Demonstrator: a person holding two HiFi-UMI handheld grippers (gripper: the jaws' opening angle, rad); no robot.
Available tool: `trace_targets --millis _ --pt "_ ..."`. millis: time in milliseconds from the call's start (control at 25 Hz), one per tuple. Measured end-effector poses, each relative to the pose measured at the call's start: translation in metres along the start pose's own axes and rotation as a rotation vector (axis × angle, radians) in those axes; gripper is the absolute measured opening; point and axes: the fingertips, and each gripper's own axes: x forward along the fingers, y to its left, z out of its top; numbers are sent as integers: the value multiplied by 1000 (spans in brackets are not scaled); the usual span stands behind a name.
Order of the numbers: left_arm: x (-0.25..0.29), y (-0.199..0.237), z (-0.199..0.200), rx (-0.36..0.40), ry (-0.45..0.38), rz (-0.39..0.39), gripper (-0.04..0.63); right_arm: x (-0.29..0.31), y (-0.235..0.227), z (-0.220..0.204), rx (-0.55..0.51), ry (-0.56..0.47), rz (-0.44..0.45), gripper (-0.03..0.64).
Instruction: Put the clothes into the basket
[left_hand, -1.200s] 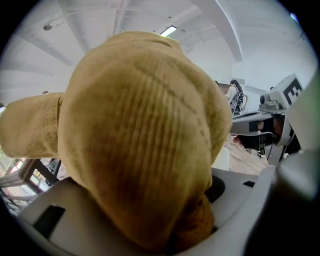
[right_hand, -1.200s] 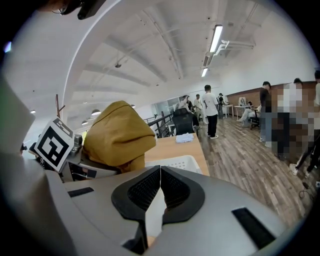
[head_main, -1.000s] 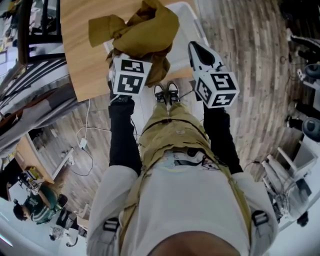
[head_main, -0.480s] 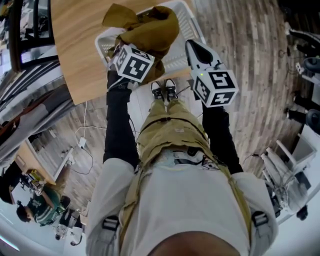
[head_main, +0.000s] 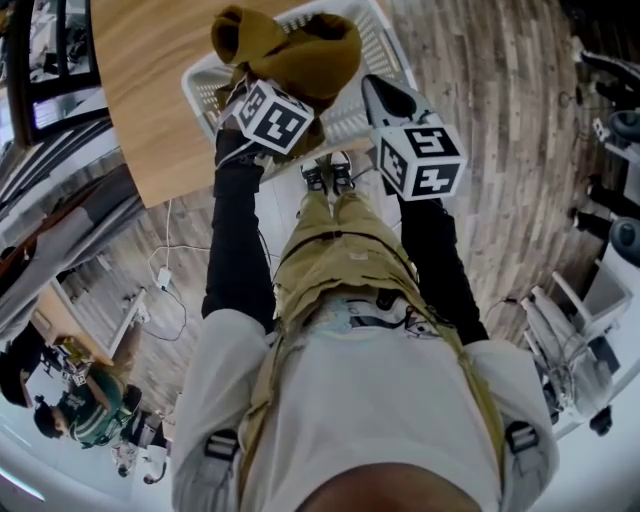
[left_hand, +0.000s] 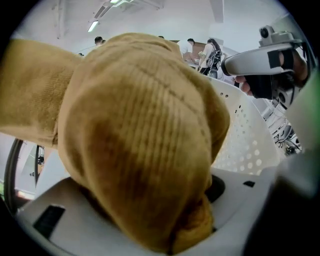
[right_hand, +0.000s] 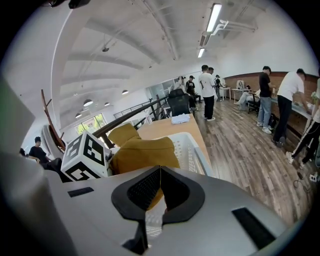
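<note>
Mustard garment (head_main: 290, 55) is bunched up and hangs over the white basket (head_main: 197, 92), not yet resting in it as far as I can tell. Left gripper (head_main: 250, 88) has it: jaws clenched on a thick wad of the cloth, which fills the left gripper view (left_hand: 140, 150) and covers the pads. One loose end sticks out far-left, over the basket's far rim towards the counter (head_main: 140, 90). Right gripper (right_hand: 160, 172) hangs just right of the bundle, over the basket's right side, jaws closed together with nothing between them. The basket is just right of the counter, beyond the person's shoes (head_main: 330, 175).

Risks, my read:
- Letting go here could leave the loose end draped on the rim or counter, so the garment is only half in.
- The thick wad may cling to the jaws when they part and get dragged back out.
- Pushing down on the rim could tip or shift the light basket.
</note>
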Motion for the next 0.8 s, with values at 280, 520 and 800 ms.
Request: trace_targets --millis 280,520,800 --pt "30 -5 -12 42 64 -34 281 12 -6 -11 -14 83 -34 21" --pt "44 -10 -12 40 72 -47 267 9 -10 -14 -10 88 -39 21" --pt "56 -10 -19 47 107 -38 338 3 -11 -13 -6 76 -48 21"
